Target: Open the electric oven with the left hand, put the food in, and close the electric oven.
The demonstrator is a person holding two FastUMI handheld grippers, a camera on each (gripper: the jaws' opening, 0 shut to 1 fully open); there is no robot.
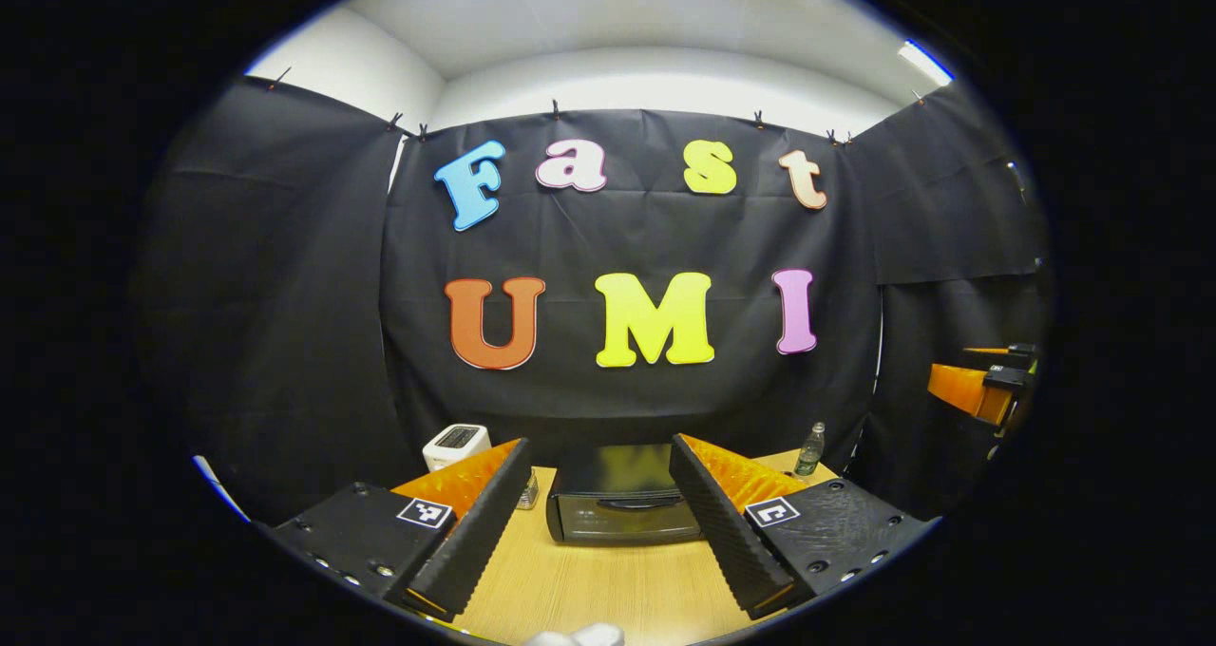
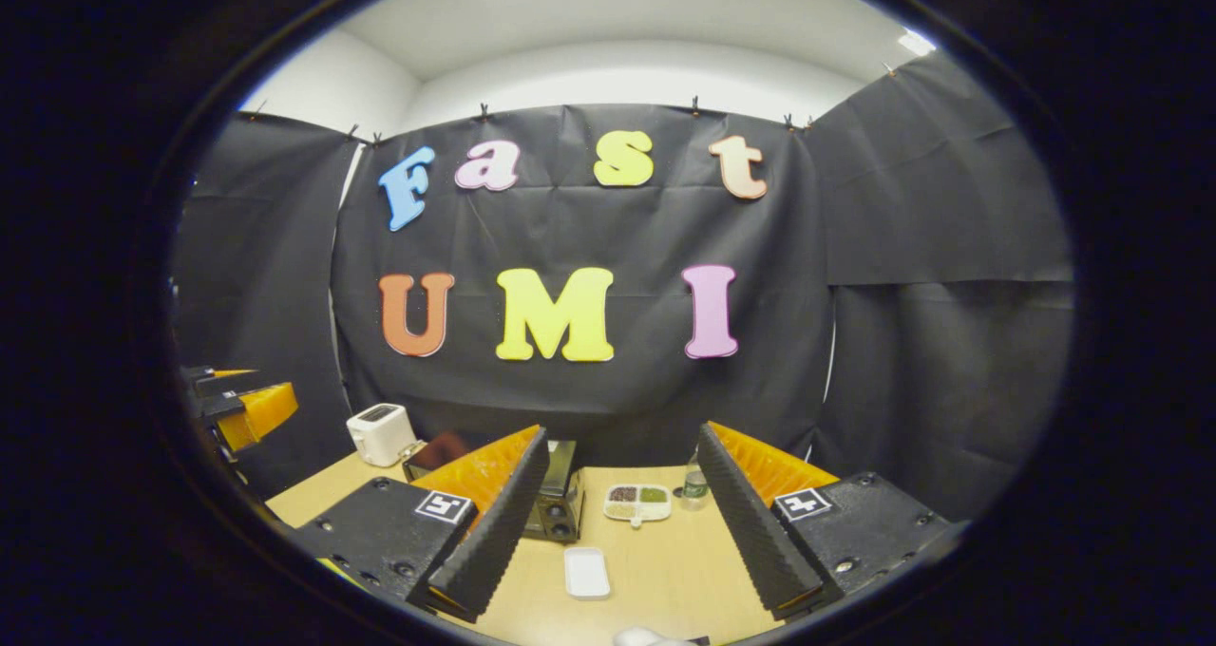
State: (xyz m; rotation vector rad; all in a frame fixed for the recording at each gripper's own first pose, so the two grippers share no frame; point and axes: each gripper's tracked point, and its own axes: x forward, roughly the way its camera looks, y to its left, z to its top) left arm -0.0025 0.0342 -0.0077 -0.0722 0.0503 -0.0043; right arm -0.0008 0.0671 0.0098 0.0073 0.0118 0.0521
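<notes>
The left claw [image 1: 600, 522] stands wide apart above the light wooden desk [image 1: 608, 579], holding nothing. The black electric oven [image 1: 622, 505], door closed, sits at the far side between its fingers. The right claw [image 2: 617, 532] is also wide and empty, near a white rectangular tray [image 2: 586, 571].

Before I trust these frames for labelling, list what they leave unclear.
- Electric oven: its sides sit behind the left gripper fingers in the left gripper view; the right gripper finger covers most of it in the right gripper view.
- Divided dish: contents too small to identify.
- White object: cut off by the bottom edge.
</notes>
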